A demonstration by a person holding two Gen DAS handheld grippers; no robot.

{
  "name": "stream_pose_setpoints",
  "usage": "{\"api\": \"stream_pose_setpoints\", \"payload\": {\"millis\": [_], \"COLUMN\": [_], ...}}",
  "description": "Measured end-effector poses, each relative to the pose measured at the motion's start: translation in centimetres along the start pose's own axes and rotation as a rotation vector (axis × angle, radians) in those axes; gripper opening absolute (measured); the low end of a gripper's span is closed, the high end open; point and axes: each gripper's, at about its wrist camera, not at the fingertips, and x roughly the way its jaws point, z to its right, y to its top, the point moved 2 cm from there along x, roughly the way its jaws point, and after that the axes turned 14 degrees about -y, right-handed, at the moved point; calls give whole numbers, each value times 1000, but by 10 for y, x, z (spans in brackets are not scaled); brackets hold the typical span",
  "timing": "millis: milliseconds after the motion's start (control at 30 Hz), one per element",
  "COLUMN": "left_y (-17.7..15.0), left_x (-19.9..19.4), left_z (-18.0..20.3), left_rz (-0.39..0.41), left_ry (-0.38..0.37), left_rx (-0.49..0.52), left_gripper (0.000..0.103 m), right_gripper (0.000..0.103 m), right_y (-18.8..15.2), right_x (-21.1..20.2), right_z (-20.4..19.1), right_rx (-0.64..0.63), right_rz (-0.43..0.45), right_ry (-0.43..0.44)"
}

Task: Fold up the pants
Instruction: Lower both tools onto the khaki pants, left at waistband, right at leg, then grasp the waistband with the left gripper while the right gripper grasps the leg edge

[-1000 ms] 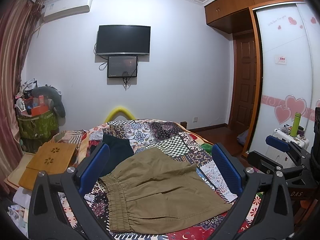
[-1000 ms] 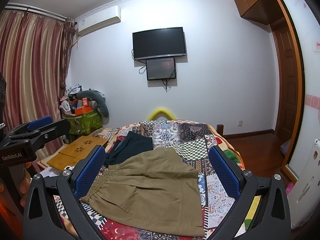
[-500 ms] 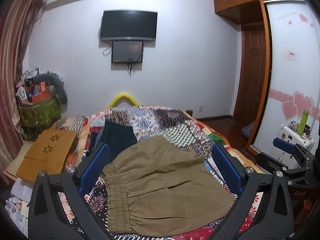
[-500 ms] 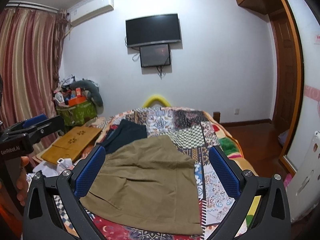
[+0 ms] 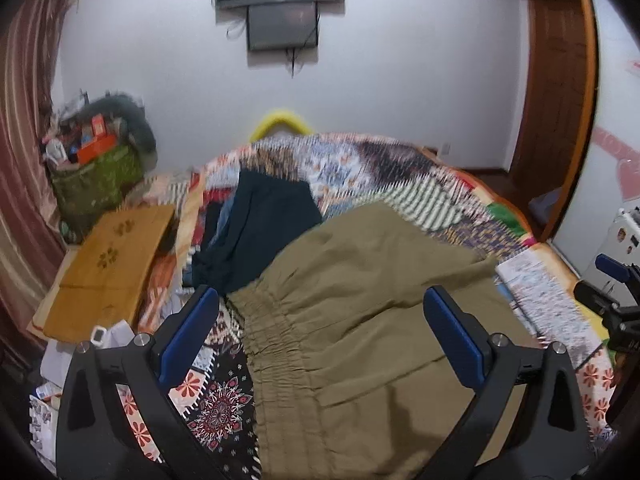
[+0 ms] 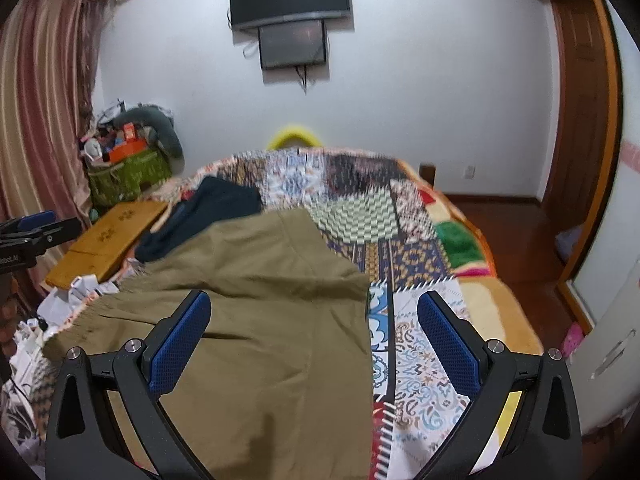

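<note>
Olive-brown pants (image 5: pixel 360 320) lie spread flat on a patchwork quilt (image 6: pixel 404 236) over the bed, nearest to both cameras. Their gathered elastic waistband (image 5: pixel 272 344) runs along the left edge in the left wrist view, ruched into tight pleats, and the cloth beyond it is mostly smooth with a few long creases. In the right wrist view the pants (image 6: pixel 256 320) end at a straight right edge, with bare quilt beside it.

Only a fragment of white lettering, "obot.AI", can be read on the left gripper's body at the left edge of the right wrist view; small letters on the right gripper's body in the left wrist view are too cut off to read.

The left gripper (image 5: pixel 320 336) hovers above the waistband side, its blue-padded fingers (image 5: pixel 188 336) wide apart and holding nothing. The right gripper (image 6: pixel 314 340) hangs over the pants' right edge, fingers (image 6: pixel 448 344) likewise spread and free of the cloth.

Farther back a dark garment (image 5: pixel 256 224) lies on the quilt touching the pants, a wooden tray (image 5: pixel 108 264) sits left of the bed, and two screens (image 6: pixel 292 20) hang on the white wall.
</note>
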Motion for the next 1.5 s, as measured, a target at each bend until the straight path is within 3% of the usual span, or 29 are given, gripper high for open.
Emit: {"api": "stream_pose_setpoints", "payload": {"millis": [100, 267, 467, 567, 633, 800, 933, 967, 1000, 1100, 1300, 1500], "left_y": [-3, -9, -21, -34, -44, -59, -64, -63, -63, -60, -60, -58], "left_x": [30, 67, 103, 113, 119, 129, 138, 138, 137, 136, 132, 126], "left_z": [-23, -61, -100, -107, -107, -102, -102, -102, -102, -100, -104, -108], "left_rz": [-64, -122, -255, -323, -373, -450, -472, -464, -461, -446, -427, -426], "left_ry": [-6, 60, 53, 9, -27, -115, -164, -169, -174, -156, -106, -126], "left_rx": [-48, -90, -155, -166, -172, -217, -262, -266, -260, -218, -152, -182], "left_gripper": [103, 103, 103, 96, 91, 89, 86, 84, 80, 74, 72, 72], "right_gripper": [102, 94, 83, 73, 61, 51, 45, 40, 29, 20, 17, 21], "right_y": [-3, -7, -7, -8, -11, -26, -30, -30, -32, -35, -34, -28], "right_x": [30, 77, 126, 152, 165, 188, 192, 190, 188, 186, 192, 188], "right_z": [7, 15, 19, 22, 22, 16, 14, 13, 13, 13, 7, 8], "right_rx": [0, -13, -38, -36, -36, -44, -59, -59, -57, -70, -132, -148], "right_rz": [-66, -183, -255, -310, -347, -456, -473, -469, -469, -461, -447, -464], "right_ry": [22, 53, 96, 127, 150, 215, 229, 231, 238, 217, 157, 131]}}
